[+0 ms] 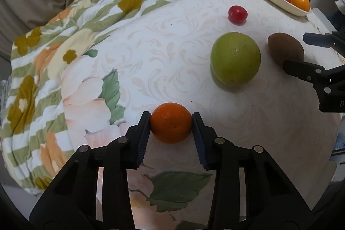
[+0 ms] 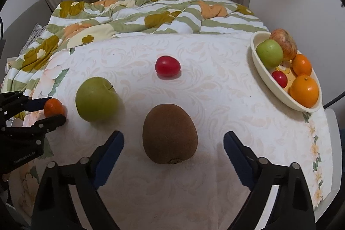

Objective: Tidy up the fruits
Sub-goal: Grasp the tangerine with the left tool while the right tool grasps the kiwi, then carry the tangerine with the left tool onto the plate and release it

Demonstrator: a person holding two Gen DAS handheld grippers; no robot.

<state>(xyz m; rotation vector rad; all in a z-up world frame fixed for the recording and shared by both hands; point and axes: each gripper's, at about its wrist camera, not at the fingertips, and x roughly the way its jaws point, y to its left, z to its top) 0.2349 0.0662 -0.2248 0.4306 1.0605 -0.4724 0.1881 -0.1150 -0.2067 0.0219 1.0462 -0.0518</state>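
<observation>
Left claw (image 1: 170, 122) pinches the small orange (image 1: 170, 122) at the left end of the counter (image 2: 215, 100), both pads flat on its sides, fruit resting on the floral cloth, not lifted. Just right of it: green apple (image 2: 97, 99), large, smooth skin, stem up, loose on the cloth, untouched. Further back, centre: small red fruit (image 2: 167, 67), glossy, tomato or plum, can't tell which, also loose. Front centre: kiwi (image 2: 170, 133), brown and fuzzy, lying with its stem end toward the camera, between the fingers of the right claw (image 2: 173, 149); jaws spread, clear gap on both sides, no contact yet. Far right, at the counter's edge: cream bowl (image 2: 257, 57) already holding a green apple, a reddish apple, two oranges and one small red fruit, so roughly half the fruit looks sorted. Left to do, as I read it: four pieces on the cloth go to the bowl. Orange is gripped and ready to lift, kiwi needs the jaws closed first, apple and red fruit have nobody on them. Bowl looks fairly full toward its right side, open space mostly at the near left rim. Striped quilt (image 2: 151, 14) behind the counter, not part of the job
</observation>
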